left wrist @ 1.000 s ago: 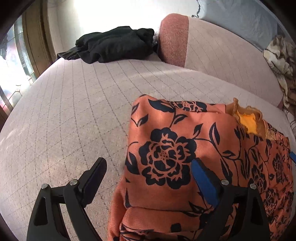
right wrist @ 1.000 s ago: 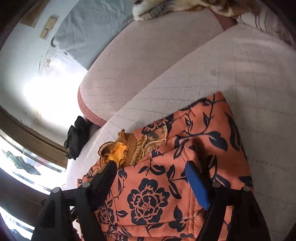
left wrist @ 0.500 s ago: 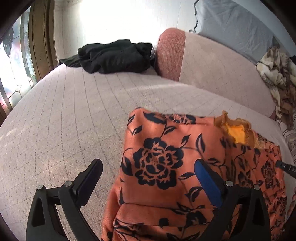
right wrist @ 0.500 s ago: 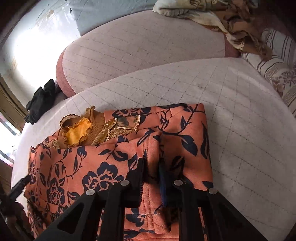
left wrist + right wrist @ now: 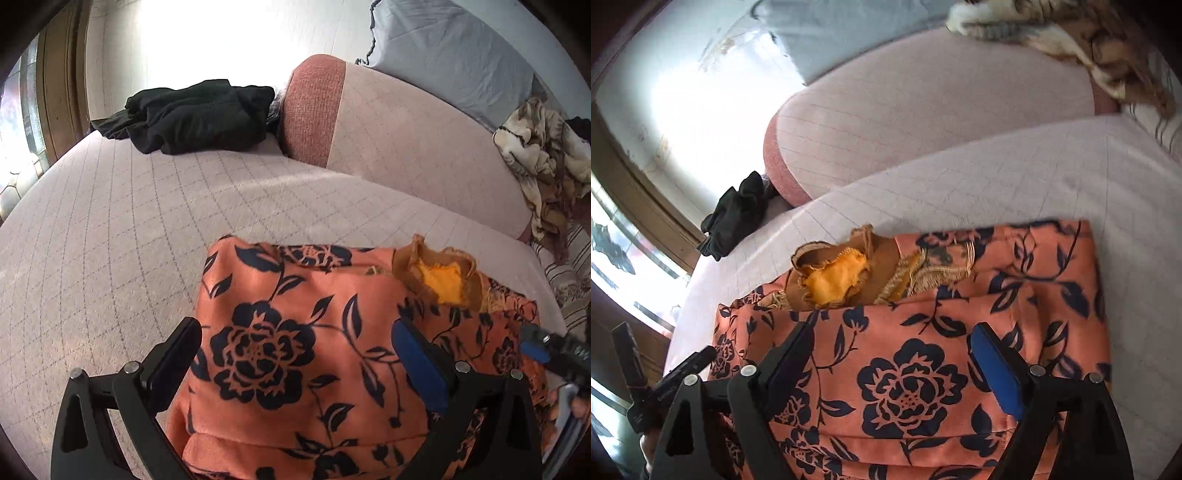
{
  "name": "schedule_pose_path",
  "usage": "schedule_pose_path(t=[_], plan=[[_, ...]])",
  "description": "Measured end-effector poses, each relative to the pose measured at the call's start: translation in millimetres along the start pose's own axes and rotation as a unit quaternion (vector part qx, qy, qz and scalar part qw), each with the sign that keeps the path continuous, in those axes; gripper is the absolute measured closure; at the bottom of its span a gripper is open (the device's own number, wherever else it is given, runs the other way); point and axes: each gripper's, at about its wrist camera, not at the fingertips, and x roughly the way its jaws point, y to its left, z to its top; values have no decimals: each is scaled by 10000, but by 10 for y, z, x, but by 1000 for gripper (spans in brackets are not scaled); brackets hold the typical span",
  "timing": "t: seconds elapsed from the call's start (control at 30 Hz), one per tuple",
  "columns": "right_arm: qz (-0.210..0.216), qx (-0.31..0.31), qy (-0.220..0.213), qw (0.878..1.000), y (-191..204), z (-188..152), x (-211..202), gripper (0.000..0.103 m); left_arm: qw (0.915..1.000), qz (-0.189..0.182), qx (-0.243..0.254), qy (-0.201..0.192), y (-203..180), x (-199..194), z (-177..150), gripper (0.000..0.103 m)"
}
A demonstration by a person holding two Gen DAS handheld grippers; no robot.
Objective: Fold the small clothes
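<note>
Folded orange garment with dark floral print [image 5: 295,332] on pale quilted sofa seat [image 5: 110,229], left gripper [image 5: 295,365] spread wide over it, right gripper [image 5: 890,358] spread wide too, neither pinching cloth

A heap of crumpled black clothing [image 5: 195,114] lies at the far end of the pale quilted sofa seat [image 5: 110,236], just beside the rust-ended backrest cushion [image 5: 388,133]. A grey pillow [image 5: 450,55] leans behind it, and a rumpled cream-and-brown patterned blanket [image 5: 539,155] drapes over its other end.
</note>
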Motion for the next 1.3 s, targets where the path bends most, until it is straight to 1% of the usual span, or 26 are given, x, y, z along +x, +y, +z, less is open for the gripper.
schedule_pose_path(t=[0.03,0.07,0.1,0.13,0.17,0.2,0.23,0.27,0.3,0.33,0.37,0.4,0.43,0.53,0.6,0.67,0.8,0.87,0.93,0.97,1.0,1.1,1.17,1.23,1.27,1.3], plan=[[-75,376,280,9989,-159,-32,145,15,9998,-88,33,182,-44,144,43,1],[121,561,129,9983,-255,-105,108,16,9982,-16,187,566,-91,370,49,1],[215,608,-24,9979,-236,-122,54,16,9946,289,330,943,-113,620,21,1],[166,615,15,9980,-174,-119,16,16,9932,539,525,888,-143,739,-12,0],[142,523,25,9985,-110,-102,-33,16,9937,666,701,573,-199,708,-39,0],[230,358,-50,9991,-54,-91,-62,16,9923,787,778,564,-249,717,-32,0],[285,197,-157,9993,-31,-72,-92,15,9923,807,729,591,-255,727,-14,0],[112,91,-190,9997,-70,-49,-11,15,9931,749,615,655,-229,727,20,0],[-237,106,8,9997,-184,-48,121,15,9941,618,500,741,-199,694,19,0],[-68,235,124,9996,-312,-69,212,14,9948,454,424,813,-167,642,32,0],[68,327,-144,9993,-348,-69,109,15,9958,279,386,787,-125,538,31,0],[90,395,-210,9990,-315,-74,18,15,9973,172,355,619,-73,371,-20,0],[8,421,-170,9990,-291,-75,-55,15,9985,186,298,423,0,212,-50,0],[-42,419,-303,9987,-261,-215,-367,15,9997,67,133,169,305,-283,-240,0],[-57,472,-396,9981,-310,-417,-643,15,9997,178,-101,129,569,-635,-501,0],[-140,512,-399,9978,-360,-660,-908,15,9993,69,-341,156,835,-971,-826,0],[-524,435,-139,9976,-580,-1267,-1450,15,9943,-208,-907,526,1238,-1452,-1589,0],[-657,551,123,9962,-795,-1562,-1676,15,9902,-251,-1156,745,1338,-1579,-1925,0],[-742,657,490,9939,-994,-1829,-1813,15,9879,-273,-1231,899,1353,-1644,-2168,1],[-807,719,662,9919,-1115,-1951,-1895,15,9930,-162,-881,774,1268,-1698,-2205,1],[-749,778,690,9918,-1185,-2064,-1968,15,9944,-49,-736,760,1196,-1750,-2244,0],[-425,1002,744,9913,-1312,-2316,-2111,15,9927,-89,-535,1076,1058,-1683,-2300,1],[-214,1167,707,9904,-1339,-2432,-2164,15,9930,35,-476,1083,1024,-1706,-2348,1],[73,1295,739,9888,-1328,-2550,-2184,15,9926,-22,-483,1113,1020,-1734,-2390,0],[137,1276,746,9889,-1310,-2609,-2195,15,9916,-66,-520,1178,1041,-1733,-2417,0],[46,1099,738,9912,-1264,-2650,-2211,15,9902,-20,-541,1286,1062,-1702,-2456,1]])
